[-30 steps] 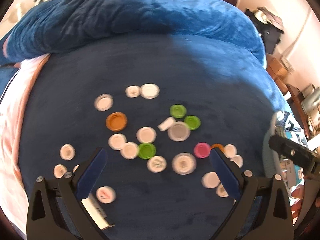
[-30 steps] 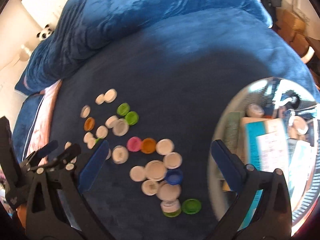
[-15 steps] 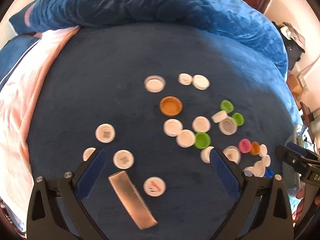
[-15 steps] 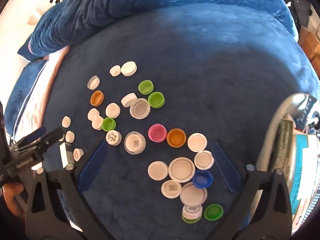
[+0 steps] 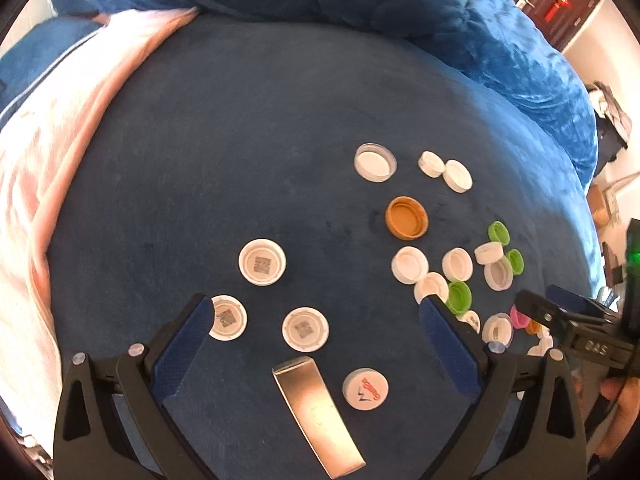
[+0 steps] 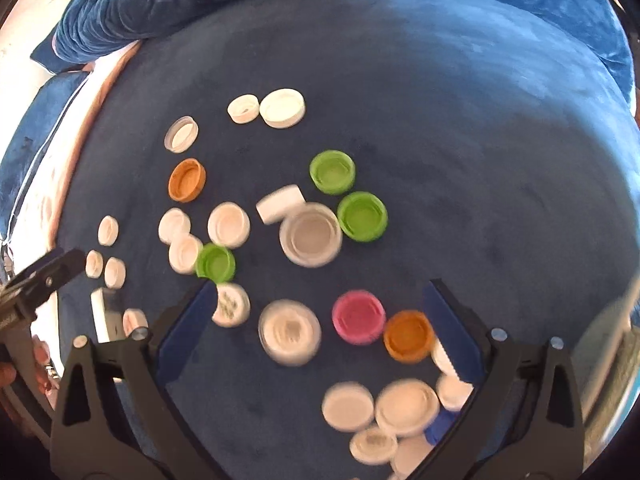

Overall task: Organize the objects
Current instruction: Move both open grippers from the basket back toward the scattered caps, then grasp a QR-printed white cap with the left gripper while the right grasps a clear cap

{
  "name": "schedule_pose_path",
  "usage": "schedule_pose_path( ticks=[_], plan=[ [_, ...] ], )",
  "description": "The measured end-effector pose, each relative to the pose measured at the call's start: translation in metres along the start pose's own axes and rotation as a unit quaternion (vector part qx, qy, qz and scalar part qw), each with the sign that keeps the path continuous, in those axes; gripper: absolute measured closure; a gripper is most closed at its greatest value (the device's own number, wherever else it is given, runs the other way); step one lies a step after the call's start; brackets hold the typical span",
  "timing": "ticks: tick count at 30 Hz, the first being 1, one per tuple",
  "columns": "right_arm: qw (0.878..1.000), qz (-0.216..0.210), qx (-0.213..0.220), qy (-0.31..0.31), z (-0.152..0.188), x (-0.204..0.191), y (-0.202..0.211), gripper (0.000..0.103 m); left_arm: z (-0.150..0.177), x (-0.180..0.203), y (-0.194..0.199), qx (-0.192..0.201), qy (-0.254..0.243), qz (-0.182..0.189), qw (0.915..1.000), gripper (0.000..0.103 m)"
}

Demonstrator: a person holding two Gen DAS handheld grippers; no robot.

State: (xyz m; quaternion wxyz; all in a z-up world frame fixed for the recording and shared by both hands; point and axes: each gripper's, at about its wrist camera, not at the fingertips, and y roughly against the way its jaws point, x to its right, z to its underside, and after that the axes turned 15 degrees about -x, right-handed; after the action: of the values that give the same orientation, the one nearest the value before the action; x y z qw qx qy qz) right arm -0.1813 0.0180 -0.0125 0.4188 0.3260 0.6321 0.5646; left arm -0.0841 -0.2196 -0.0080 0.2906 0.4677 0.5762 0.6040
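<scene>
Several bottle caps, white, green, orange and pink, lie scattered on a dark blue blanket [image 5: 248,140]. My left gripper [image 5: 316,316] hangs open above a white cap with a printed code [image 5: 305,329]; a shiny metal strip [image 5: 318,410] and a white cap with a red mark [image 5: 365,389] lie nearer its base. An orange cap [image 5: 406,217] sits further out. My right gripper [image 6: 320,304] is open over a large white cap [image 6: 289,332] and a pink cap [image 6: 359,317], with an orange cap [image 6: 409,335] by its right finger. Neither gripper holds anything.
A rumpled blue duvet [image 5: 360,4] bounds the far side. A pink sheet [image 5: 44,152] runs along the left edge. The right gripper's body [image 5: 580,332] and a hand [image 5: 618,404] show at the left view's right edge. A shiny round rim [image 6: 608,360] stands at the right.
Both grippers have come lower and closer to the caps. The left one swung leftward, so the metal strip and code-printed caps now lie between its fingers. The shiny container has slid out of the right view.
</scene>
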Motion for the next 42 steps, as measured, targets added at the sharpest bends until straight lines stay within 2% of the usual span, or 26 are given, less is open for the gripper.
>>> schedule_pose_path(
  ticks=[2, 4, 10, 11, 12, 23, 27, 28, 29, 31, 32, 33, 42],
  plan=[
    [1.0, -0.003, -0.008, -0.003, -0.007, -0.002, -0.009, 0.002, -0.002, -0.004, -0.002, -0.001, 0.005, 0.0, 1.0, 0.001],
    [1.0, -0.007, -0.016, -0.009, -0.011, -0.002, -0.017, 0.008, -0.006, -0.007, -0.005, -0.003, 0.007, -0.002, 1.0, 0.001],
    [1.0, -0.018, -0.021, -0.004, -0.02, -0.004, -0.03, 0.035, -0.014, -0.015, -0.02, -0.014, 0.022, -0.01, 0.9996, 0.001],
    [1.0, -0.018, -0.016, 0.0, -0.021, -0.004, -0.029, 0.047, -0.015, -0.016, -0.022, -0.016, 0.023, -0.011, 0.9995, 0.001],
    [1.0, -0.016, -0.013, 0.005, -0.021, -0.005, -0.028, 0.062, -0.017, -0.016, -0.024, -0.017, 0.023, -0.012, 0.9995, 0.001],
    [0.999, -0.037, -0.011, 0.012, -0.011, 0.003, -0.013, 0.062, -0.024, -0.019, -0.046, -0.036, 0.028, -0.022, 0.9987, 0.001],
    [0.999, -0.043, -0.011, 0.018, -0.008, -0.001, -0.011, 0.062, -0.026, -0.02, -0.055, -0.039, 0.031, -0.036, 0.9981, 0.002],
    [0.999, -0.045, -0.011, 0.021, -0.007, -0.002, -0.01, 0.062, -0.027, -0.02, -0.056, -0.036, 0.033, -0.04, 0.998, 0.005],
    [0.999, -0.045, -0.012, 0.023, -0.006, -0.003, -0.01, 0.062, -0.027, -0.02, -0.055, -0.032, 0.033, -0.039, 0.9981, 0.022],
    [0.999, -0.046, -0.012, 0.027, -0.004, -0.005, -0.008, 0.062, -0.028, -0.02, -0.051, -0.027, 0.031, -0.038, 0.9984, 0.04],
    [0.998, -0.046, -0.012, 0.027, -0.004, -0.006, -0.008, 0.062, -0.028, -0.019, -0.05, -0.026, 0.029, -0.038, 0.9985, 0.061],
    [0.998, -0.047, -0.012, 0.026, -0.005, -0.007, -0.007, 0.062, -0.028, -0.018, -0.047, -0.026, 0.027, -0.037, 0.9986, 0.07],
    [0.998, -0.064, -0.001, 0.015, 0.004, -0.006, 0.01, 0.062, -0.02, 0.014, -0.011, 0.001, -0.012, -0.029, 0.9995, 0.07]
  ],
)
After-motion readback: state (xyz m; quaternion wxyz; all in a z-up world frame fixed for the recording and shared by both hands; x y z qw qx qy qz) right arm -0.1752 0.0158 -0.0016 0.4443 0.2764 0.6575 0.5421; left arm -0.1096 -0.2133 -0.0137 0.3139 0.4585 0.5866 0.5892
